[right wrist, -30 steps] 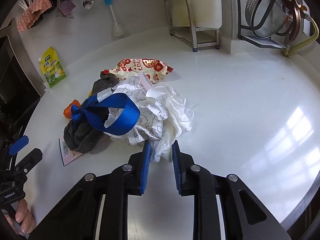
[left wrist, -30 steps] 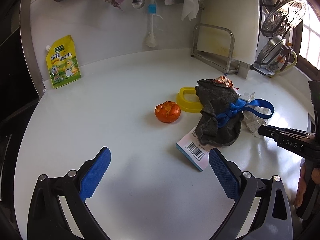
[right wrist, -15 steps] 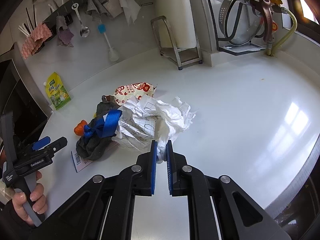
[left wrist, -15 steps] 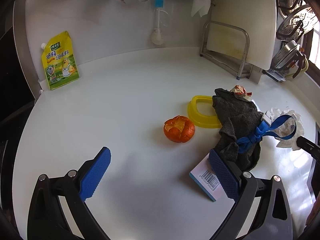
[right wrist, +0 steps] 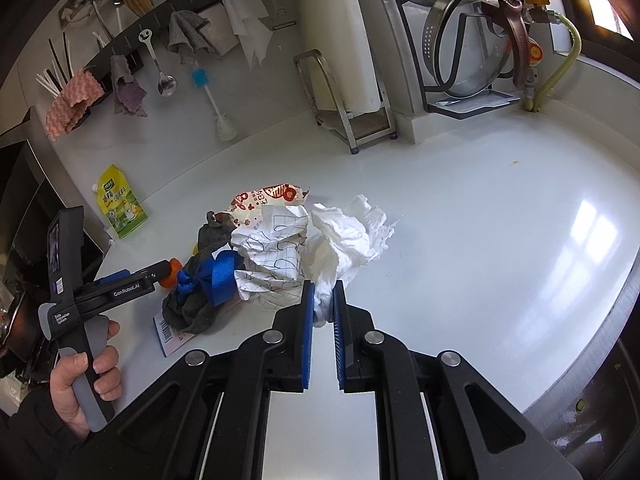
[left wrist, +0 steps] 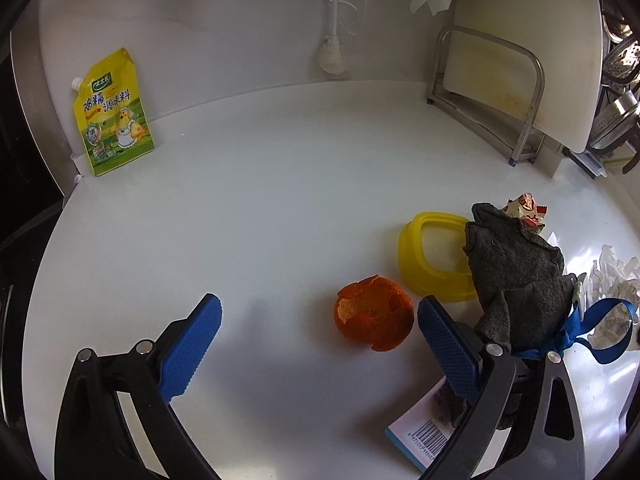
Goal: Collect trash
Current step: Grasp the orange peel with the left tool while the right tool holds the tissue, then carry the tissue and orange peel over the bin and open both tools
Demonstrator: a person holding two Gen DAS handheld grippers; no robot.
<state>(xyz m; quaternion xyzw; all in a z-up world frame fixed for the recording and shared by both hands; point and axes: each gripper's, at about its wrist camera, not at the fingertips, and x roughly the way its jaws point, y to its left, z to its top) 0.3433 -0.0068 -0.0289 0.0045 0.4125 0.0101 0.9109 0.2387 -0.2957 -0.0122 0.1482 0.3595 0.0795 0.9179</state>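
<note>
Right gripper (right wrist: 323,298) is pinching the lower edge of a crumpled white tissue (right wrist: 348,232) between its blue pads, the tissue sitting on the white counter (right wrist: 500,240) at the right end of the trash heap, touching a scribbled paper wad (right wrist: 272,256). Left gripper (left wrist: 320,340) is hanging spread wide with nothing in it, its right pad just beside an orange peel (left wrist: 374,318); a grey rag (left wrist: 516,280) tied with blue ribbon (left wrist: 600,332) is lying over a barcoded card (left wrist: 424,440), touching a yellow lid (left wrist: 428,256) and a red-printed wrapper (right wrist: 268,196).
</note>
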